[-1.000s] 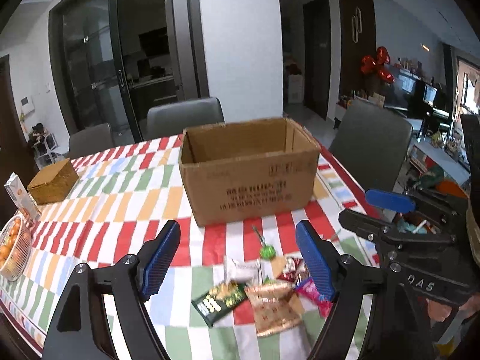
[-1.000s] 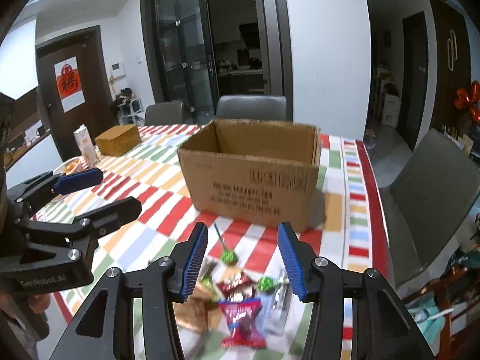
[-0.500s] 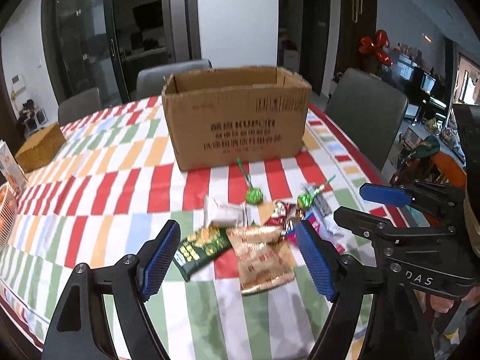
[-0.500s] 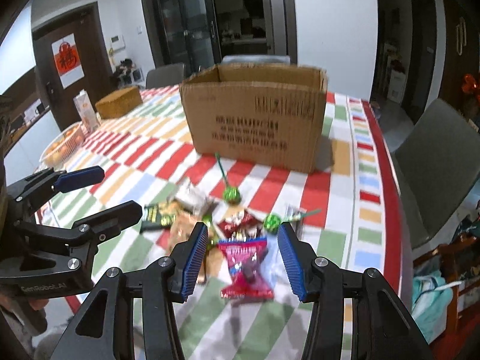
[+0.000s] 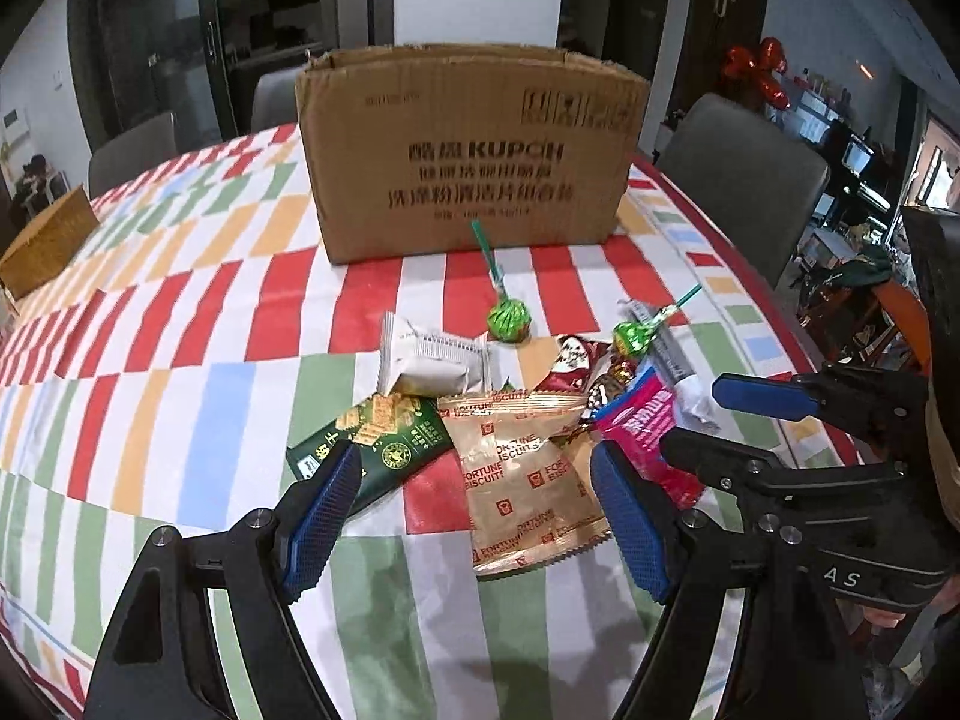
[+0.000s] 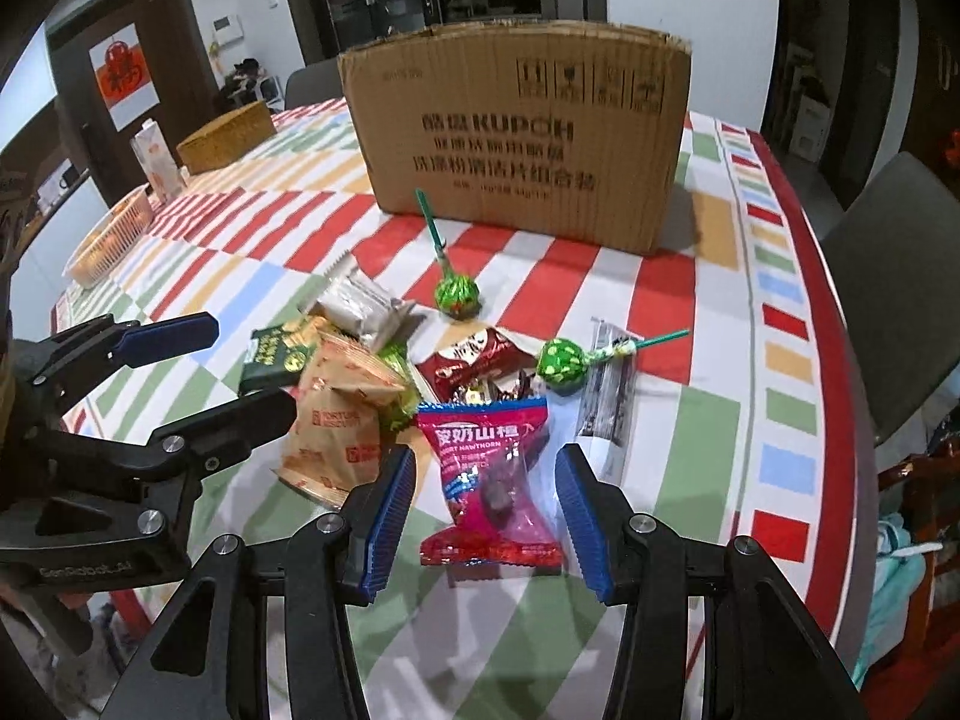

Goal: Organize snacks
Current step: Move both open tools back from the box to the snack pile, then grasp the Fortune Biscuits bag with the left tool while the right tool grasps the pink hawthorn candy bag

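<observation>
**Barely begun: the snack pile is untouched, both grippers open above it**

Nearly all the snacks lie in a loose heap on the striped tablecloth (image 5: 198, 396), in front of the cardboard box (image 5: 468, 156) and apart from it. The tan Fortune Biscuits packet (image 5: 522, 474) sits at the near edge, overlapping a dark green cracker pack (image 5: 384, 438) on its left and touching the pink hawthorn candy packet (image 6: 492, 468) on its right. Behind them are a white wrapped bar (image 5: 429, 360), a dark red wrapper (image 6: 474, 360) and a clear sachet (image 6: 606, 402). Two green lollipops lie at the far side: one (image 5: 508, 320) with its stick pointing toward the box, the other (image 6: 558, 365) resting against the sachet.

The left gripper (image 5: 474, 516) hangs low with its jaws spread wide on either side of the biscuit packet, holding nothing. The right gripper (image 6: 483, 519) is likewise spread, its blue pads flanking the hawthorn packet without touching it.

As a judgement, nothing has been sorted: every visible snack lies on the cloth, and the box's inside is hidden from both cameras, so whether it holds anything cannot be told. All the picking and placing appears to remain, probably starting with these two nearest packets.

Farther out stand a small woven box (image 6: 228, 135), a carton (image 6: 157, 162) and a basket (image 6: 111, 234) near the table's left edge, with grey chairs (image 5: 744, 174) around.
</observation>
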Motion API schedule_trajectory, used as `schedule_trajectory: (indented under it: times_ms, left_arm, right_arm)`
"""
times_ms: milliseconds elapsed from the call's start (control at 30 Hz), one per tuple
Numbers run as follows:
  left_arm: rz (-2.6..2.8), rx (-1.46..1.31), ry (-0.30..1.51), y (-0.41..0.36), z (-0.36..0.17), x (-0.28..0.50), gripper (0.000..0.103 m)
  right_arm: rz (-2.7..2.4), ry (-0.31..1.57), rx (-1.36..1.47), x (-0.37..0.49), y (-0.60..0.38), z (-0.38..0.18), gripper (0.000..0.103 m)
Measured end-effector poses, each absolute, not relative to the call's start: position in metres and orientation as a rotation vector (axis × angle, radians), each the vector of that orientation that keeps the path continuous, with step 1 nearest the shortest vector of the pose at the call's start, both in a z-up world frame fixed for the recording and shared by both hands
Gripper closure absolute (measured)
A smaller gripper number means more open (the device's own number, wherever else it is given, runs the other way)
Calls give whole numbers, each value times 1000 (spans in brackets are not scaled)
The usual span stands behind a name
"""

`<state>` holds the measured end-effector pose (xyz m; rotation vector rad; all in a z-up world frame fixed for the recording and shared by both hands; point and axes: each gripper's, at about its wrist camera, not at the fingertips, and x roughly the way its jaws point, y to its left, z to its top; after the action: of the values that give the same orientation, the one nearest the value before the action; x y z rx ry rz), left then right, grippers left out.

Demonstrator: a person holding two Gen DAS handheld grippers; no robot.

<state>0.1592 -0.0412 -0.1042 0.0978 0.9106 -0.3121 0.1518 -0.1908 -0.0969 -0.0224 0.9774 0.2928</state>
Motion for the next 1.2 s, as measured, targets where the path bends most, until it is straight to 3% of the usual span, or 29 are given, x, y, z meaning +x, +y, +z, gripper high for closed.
schedule_trajectory:
  times_ms: [500, 633, 767, 1200]
  left_arm:
    - [-332, 47, 1028, -46, -139, 187, 32]
    - [-321, 64, 1033, -49, -143, 188, 40]
    - [-351, 47, 1060, -51, -146, 188, 57]
    - [-333, 62, 1006, -50, -123, 174, 62]
  right_arm:
    - [282, 1037, -7, 168, -192, -118, 55]
    - [295, 1047, -10, 171, -189, -123, 57]
    - [314, 1071, 20, 173, -187, -128, 65]
    - [294, 1018, 39, 162, -191, -111, 71]
